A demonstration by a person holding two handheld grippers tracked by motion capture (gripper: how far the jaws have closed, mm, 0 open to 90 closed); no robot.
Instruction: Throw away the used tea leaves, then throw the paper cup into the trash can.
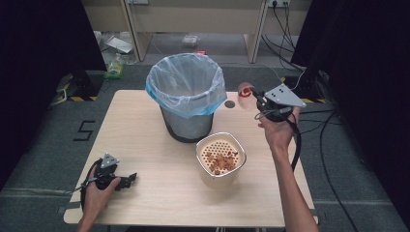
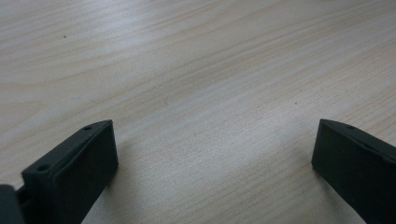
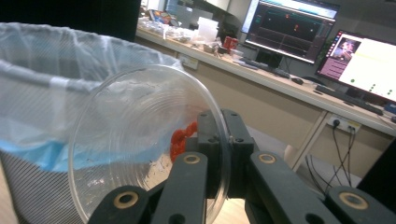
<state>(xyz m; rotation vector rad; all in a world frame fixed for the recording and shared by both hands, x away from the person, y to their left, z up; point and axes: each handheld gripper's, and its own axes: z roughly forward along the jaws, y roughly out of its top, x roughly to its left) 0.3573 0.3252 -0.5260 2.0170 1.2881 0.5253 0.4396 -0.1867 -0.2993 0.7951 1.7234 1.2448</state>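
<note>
Clamped on the rim of a clear plastic cup [image 3: 140, 140], the right gripper [image 1: 261, 104] holds it at the lined bin's [image 1: 186, 96] three o'clock, where tilting early could spill its red residue onto the table [image 1: 145, 145], while the left gripper [image 2: 212, 154] rests with jaws apart.

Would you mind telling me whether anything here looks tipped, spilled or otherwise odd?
Nothing is spilled. The clear plastic cup, clamped at its rim by the right gripper, lies tipped on its side beside the lined bin, red markings showing through it.
</note>
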